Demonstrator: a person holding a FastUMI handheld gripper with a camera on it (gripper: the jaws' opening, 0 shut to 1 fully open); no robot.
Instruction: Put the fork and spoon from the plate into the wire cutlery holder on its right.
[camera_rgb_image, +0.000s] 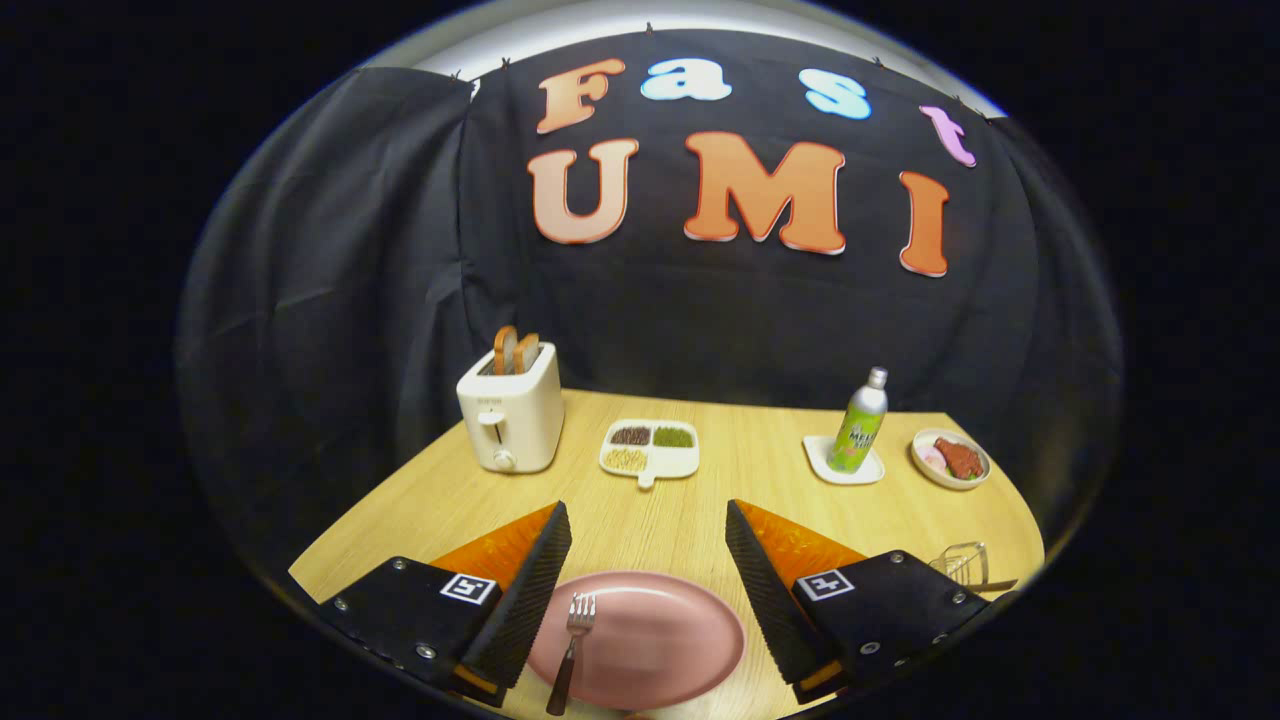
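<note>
Two fingers (648, 560) spread wide and grasping nothing, poised over a pink plate (670, 640) on the wooden counter (700, 500). One fork (572, 640) lying on the plate's left part, tines pointing away, just beside the left finger's ribbed pad (530, 590). Spoon not made out on the plate. Wire cutlery holder (962, 563) standing to the plate's right, partly behind the right finger's body, something long resting at its side. Farther back: toaster (510, 415) with bread slices, divided dish (650, 448) of grains, bottle (860, 422) on a small white tray, bowl (950, 458) of food. Best approach, judging by the layout: shift left until the fork handle sits between the pads, come down low, pinch across the handle's narrow width near mid-length, lift level, then tip handle-down over the holder. Likely risk: thin metal sliding on the smooth plate.
</note>
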